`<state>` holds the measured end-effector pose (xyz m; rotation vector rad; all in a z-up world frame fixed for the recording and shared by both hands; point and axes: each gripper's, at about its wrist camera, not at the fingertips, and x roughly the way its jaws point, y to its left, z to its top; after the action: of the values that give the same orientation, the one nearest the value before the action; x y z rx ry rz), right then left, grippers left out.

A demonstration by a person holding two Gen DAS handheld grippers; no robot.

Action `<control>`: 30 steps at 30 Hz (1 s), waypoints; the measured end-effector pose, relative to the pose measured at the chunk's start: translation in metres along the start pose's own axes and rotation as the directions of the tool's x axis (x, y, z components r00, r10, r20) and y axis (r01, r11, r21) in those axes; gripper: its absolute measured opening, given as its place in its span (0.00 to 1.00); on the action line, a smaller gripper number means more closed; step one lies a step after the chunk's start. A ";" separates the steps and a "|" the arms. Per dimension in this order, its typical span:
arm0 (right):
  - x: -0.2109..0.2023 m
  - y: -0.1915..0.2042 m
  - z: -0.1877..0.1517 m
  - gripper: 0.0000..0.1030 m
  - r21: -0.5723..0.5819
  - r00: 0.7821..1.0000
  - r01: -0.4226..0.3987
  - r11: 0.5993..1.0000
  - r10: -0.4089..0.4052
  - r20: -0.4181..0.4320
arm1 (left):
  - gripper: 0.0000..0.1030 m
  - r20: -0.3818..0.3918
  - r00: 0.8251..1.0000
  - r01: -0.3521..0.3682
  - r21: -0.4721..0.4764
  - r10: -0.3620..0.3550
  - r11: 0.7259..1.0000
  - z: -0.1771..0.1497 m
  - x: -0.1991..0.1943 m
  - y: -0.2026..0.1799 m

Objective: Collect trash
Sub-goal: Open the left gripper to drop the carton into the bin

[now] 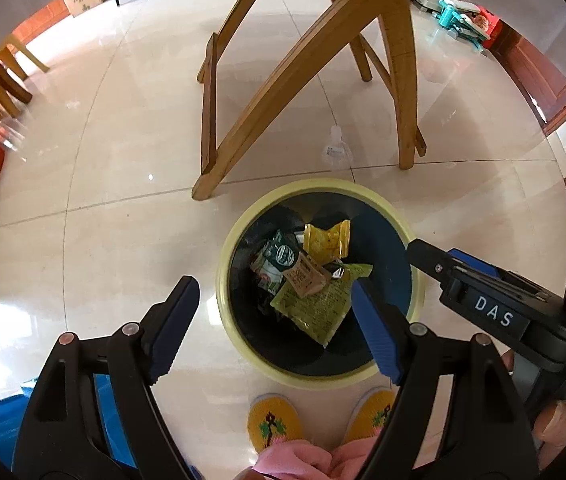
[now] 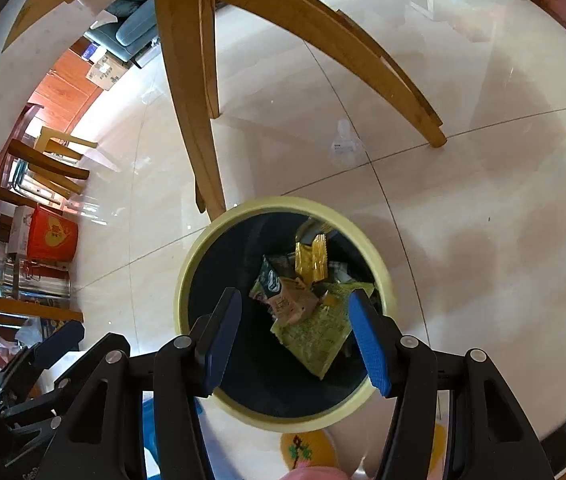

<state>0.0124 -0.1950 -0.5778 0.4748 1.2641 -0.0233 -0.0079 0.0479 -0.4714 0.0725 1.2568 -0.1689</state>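
**Two claws above a filled bin**

Left gripper point(image 1: 275, 322) and right gripper point(image 2: 297, 336) hang spread and empty over the bin point(image 1: 239, 236). Inside the bin lie at least four wrappers: green point(image 1: 315, 308), brown point(image 1: 307, 276), yellow point(image 1: 327, 240), dark green point(image 1: 281, 256). One clear plastic piece point(image 1: 335, 148) remains beyond the bin, beside the table legs point(image 1: 403, 80). Judged next: reach it low, pinching a firm edge.

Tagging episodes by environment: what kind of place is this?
Most likely a home dining or living area: glossy tiled floor, wooden table legs, a sofa at the back, and a yellow-rimmed bin with snack wrappers inside.
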 end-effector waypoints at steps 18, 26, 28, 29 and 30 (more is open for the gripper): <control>0.012 -0.082 -0.011 0.56 0.118 0.981 -0.148 0.982 0.130 0.142 | 0.74 0.130 0.991 0.017 0.045 -0.023 0.999 -0.003 0.038 -0.047; 0.020 -0.116 -0.022 0.55 0.146 0.975 -0.164 0.976 0.138 0.172 | 0.74 0.161 0.987 0.006 0.103 -0.022 0.995 -0.016 0.053 -0.065; 0.019 -0.120 -0.020 0.53 0.137 0.977 -0.154 0.979 0.130 0.168 | 0.74 0.160 0.987 0.008 0.105 -0.025 0.994 -0.015 0.055 -0.066; 0.018 -0.121 -0.017 0.53 0.125 0.978 -0.148 0.981 0.126 0.169 | 0.74 0.165 0.986 0.012 0.099 -0.029 0.995 -0.015 0.055 -0.065; 0.018 -0.124 -0.014 0.53 0.114 0.978 -0.140 0.984 0.120 0.171 | 0.74 0.173 0.984 0.017 0.092 -0.033 0.996 -0.014 0.055 -0.064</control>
<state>-0.0281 -0.2977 -0.6384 0.6512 1.0721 -0.0308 -0.0152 -0.0182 -0.5257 0.1177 1.0754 -0.2492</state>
